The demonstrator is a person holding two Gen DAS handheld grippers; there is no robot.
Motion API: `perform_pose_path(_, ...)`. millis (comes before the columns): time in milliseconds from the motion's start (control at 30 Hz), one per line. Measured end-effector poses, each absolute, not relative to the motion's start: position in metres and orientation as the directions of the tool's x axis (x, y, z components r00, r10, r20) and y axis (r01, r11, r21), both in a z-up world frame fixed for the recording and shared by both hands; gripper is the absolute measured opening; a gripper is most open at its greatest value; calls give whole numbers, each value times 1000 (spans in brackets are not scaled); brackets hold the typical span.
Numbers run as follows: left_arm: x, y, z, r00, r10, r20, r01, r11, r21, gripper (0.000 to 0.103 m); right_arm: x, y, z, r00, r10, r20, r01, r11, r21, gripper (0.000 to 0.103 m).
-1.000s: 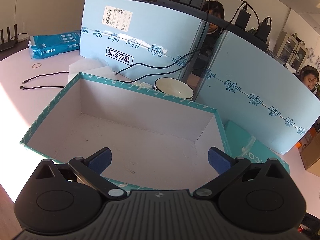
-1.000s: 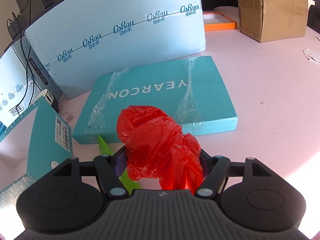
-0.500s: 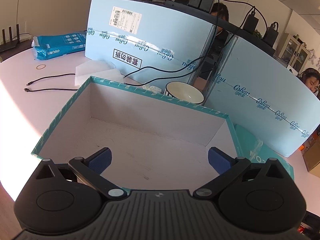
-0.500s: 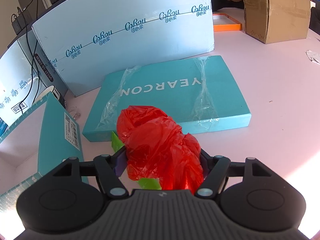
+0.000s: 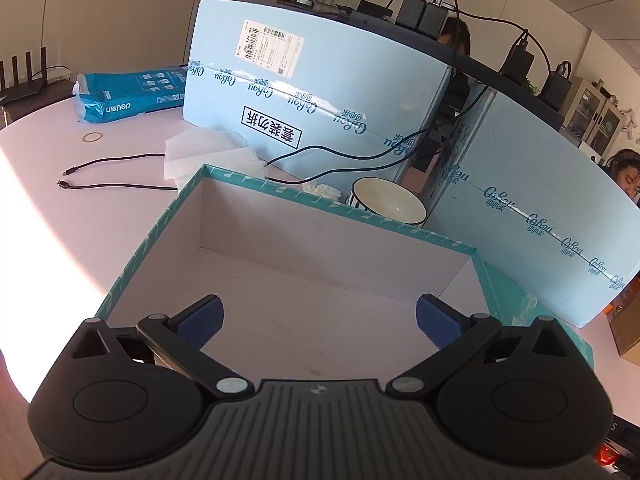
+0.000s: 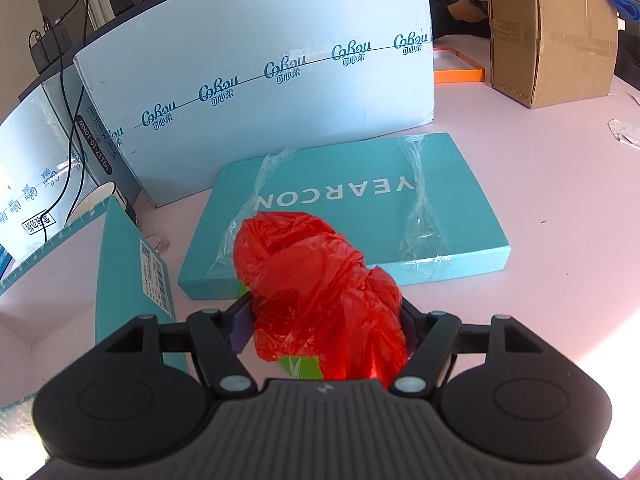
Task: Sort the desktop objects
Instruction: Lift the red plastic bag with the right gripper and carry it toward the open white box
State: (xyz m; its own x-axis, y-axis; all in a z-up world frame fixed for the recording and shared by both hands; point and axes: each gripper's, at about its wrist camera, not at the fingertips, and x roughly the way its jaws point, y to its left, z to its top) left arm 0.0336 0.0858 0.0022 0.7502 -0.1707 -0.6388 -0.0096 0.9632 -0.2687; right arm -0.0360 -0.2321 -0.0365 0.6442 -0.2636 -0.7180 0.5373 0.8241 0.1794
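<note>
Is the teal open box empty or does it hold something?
Empty: the teal box shows only its bare white floor; nearer corners are hidden.

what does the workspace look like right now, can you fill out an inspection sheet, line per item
surface: pale pink table, sunlit at its edges
job's things: red plastic bag bunched between the right gripper's fingers; open teal box empty; its teal lid lying flat beside it
clutter: white bowl, tissue sheets, rubber band, blue paper pack, brown carton
grippers: left gripper open over the box, empty; right gripper shut on the bag
cables: black cable loose on the table; another hangs over the light blue cartons
surroundings: office, people seated behind the cartons
</note>
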Motion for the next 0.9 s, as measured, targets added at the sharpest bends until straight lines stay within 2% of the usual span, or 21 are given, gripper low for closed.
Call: perform_pose_path(900, 41, 98, 0, 754, -139, -642, -65, 957, -283, 103, -25, -225, -17, 686, -290, -667, 523, 834, 176, 72)
